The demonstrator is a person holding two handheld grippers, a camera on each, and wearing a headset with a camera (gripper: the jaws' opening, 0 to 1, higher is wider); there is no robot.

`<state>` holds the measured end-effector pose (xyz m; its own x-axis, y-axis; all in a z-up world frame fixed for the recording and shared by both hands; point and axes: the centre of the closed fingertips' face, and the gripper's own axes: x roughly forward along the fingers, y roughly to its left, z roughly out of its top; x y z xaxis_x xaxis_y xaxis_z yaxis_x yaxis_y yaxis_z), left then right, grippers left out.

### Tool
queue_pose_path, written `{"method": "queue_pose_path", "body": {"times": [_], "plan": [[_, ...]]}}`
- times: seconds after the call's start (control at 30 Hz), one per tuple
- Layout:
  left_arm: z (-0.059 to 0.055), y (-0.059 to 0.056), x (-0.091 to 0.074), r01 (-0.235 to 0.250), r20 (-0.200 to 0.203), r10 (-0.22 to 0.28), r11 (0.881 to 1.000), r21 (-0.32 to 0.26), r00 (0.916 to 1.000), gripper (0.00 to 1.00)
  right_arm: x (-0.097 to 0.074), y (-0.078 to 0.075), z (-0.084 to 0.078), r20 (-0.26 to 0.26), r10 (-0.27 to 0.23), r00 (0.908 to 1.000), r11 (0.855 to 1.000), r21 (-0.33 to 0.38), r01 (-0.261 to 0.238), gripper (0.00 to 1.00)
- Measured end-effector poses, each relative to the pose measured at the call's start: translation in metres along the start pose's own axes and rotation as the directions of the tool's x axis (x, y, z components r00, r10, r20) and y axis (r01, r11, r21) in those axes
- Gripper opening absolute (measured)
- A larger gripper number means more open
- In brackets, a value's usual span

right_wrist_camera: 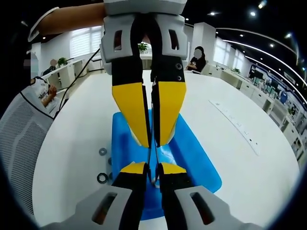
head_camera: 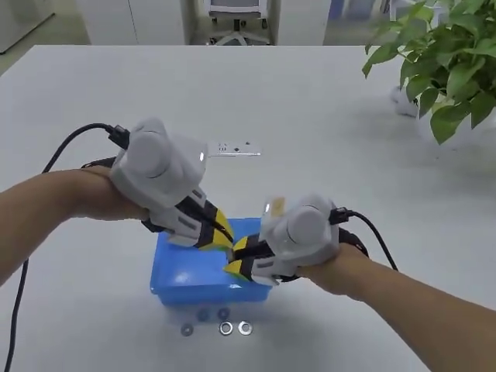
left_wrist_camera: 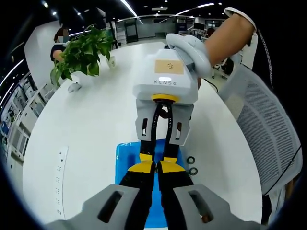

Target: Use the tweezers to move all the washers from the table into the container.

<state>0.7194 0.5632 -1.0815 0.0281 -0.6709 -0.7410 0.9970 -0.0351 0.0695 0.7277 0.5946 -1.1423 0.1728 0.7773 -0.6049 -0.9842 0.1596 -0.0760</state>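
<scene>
Now we hold left gripper (left_wrist_camera: 156, 166) and right gripper (right_wrist_camera: 153, 168) closed above the blue plastic container (head_camera: 182, 283), silver ring washers (head_camera: 225, 328) beside its near wall.

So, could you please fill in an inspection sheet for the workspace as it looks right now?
Surface: white table, smooth.
Job's things: blue container; about five washers on the table in front of it; tweezers, seemingly the thin strip pinched between both tools.
Clutter: white marked strip beyond the container.
Grippers: left tool and right tool tip to tip over the container, jaws closed.
Cables: black cable from the left tool, another from the right.
Surroundings: potted plant, office chair, seated person.
</scene>
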Motion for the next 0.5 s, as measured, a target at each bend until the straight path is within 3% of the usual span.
{"method": "queue_pose_path", "body": {"times": [0.5], "plan": [[0.01, -0.003, -0.01, -0.004, -0.01, 0.004, 1.0, 0.016, 0.9999, 0.07, -0.01, 0.003, 0.013, 0.026, -0.017, 0.9995, 1.0, -0.007, 0.017, 0.12]]}}
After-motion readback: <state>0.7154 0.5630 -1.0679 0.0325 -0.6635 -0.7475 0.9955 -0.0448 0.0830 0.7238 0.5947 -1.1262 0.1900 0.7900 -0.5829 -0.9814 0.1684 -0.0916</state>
